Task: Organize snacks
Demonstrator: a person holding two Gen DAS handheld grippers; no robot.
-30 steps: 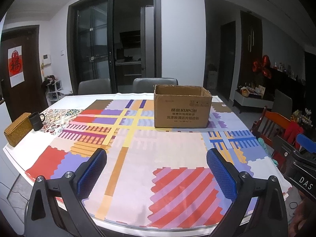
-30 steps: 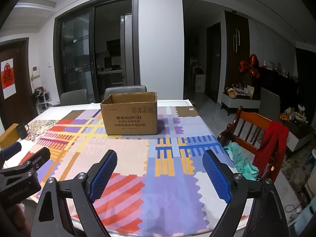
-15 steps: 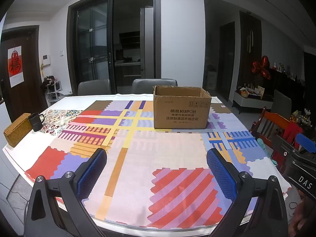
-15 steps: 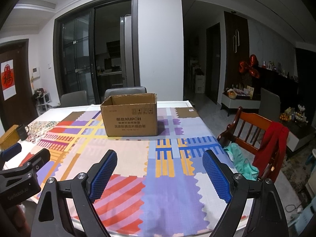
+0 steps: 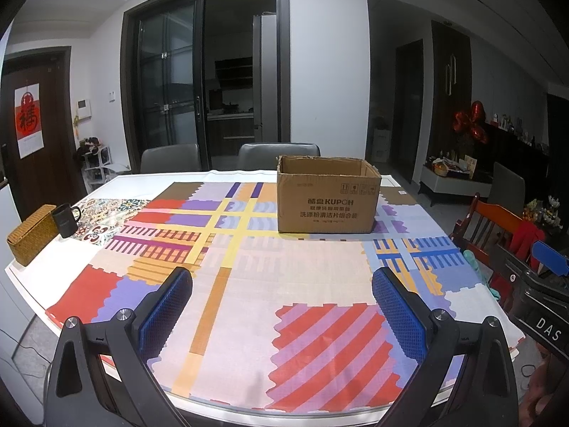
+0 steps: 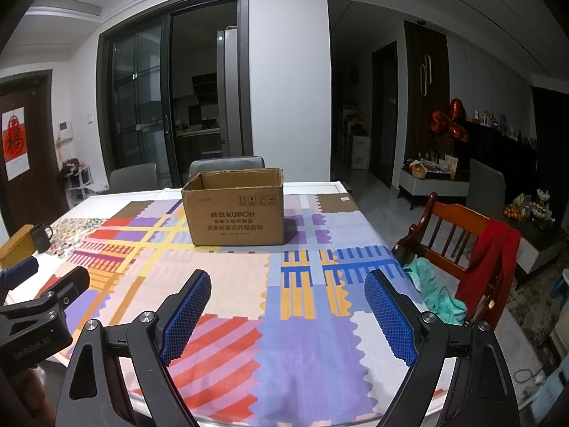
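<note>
No snacks showed anywhere; only the open cardboard box [image 5: 329, 195] stood toward the table's [image 5: 227, 306] far edge, its inside hidden. I held my left hand-held gripper [image 5: 282, 306] and right hand-held gripper [image 6: 286, 307] released and empty over the near edge, so sorting seemed unstarted.

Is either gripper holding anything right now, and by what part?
Nothing is held. The left gripper and right gripper both stand open and empty above the tablecloth, well short of the cardboard box.

The cardboard box [image 5: 329, 194] walls are concealing its interior; the frame edge is cutting off the left hand-held gripper [image 6: 33, 306].
</note>
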